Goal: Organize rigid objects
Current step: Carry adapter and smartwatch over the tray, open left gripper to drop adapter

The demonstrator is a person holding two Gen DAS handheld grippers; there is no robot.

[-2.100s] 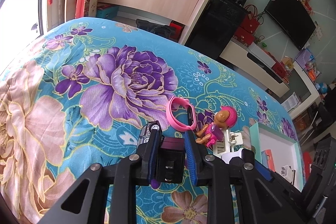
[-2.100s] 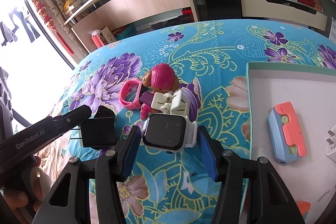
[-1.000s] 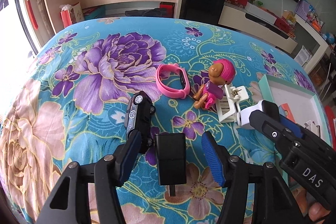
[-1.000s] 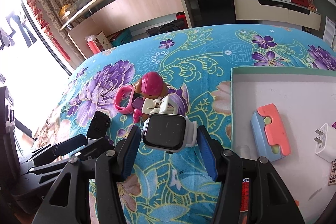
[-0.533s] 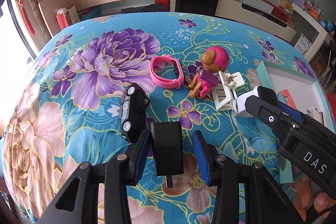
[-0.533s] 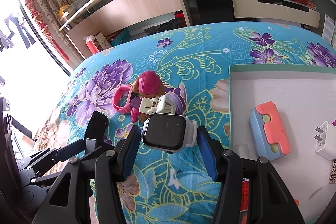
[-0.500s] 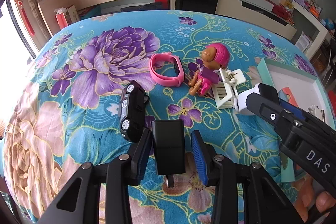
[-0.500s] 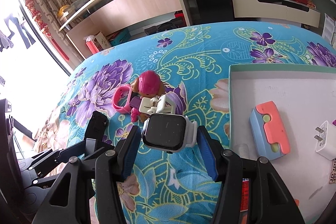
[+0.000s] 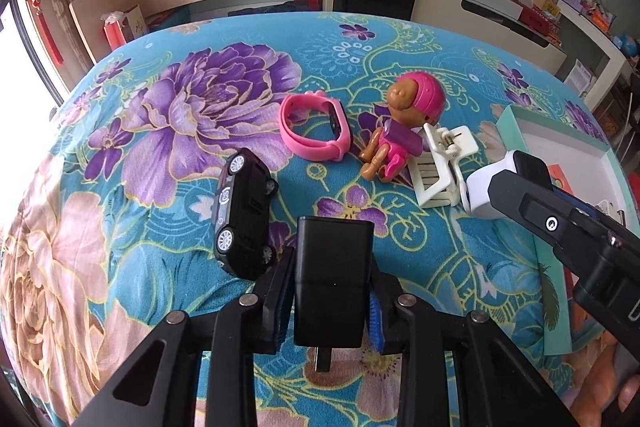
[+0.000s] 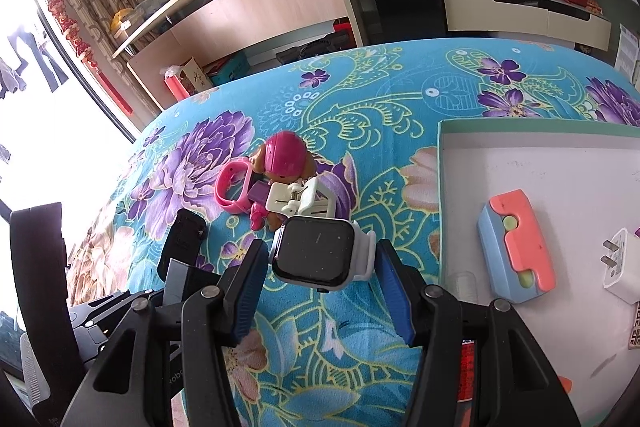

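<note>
The left gripper is closing on the black charger, pads flush against its flanks, prongs trailing toward six o'clock, a grip that looks meant to lift it flat. At ten o'clock, just beside one finger, lies the black toy car; further off at twelve sit the pink band and, toward one, the doll and white clip. The right gripper stands half spread around the white smartwatch; whether its pads touch I cannot tell. The tray, at three o'clock, already holds a blue-and-coral case, probably the destination for the rest
</note>
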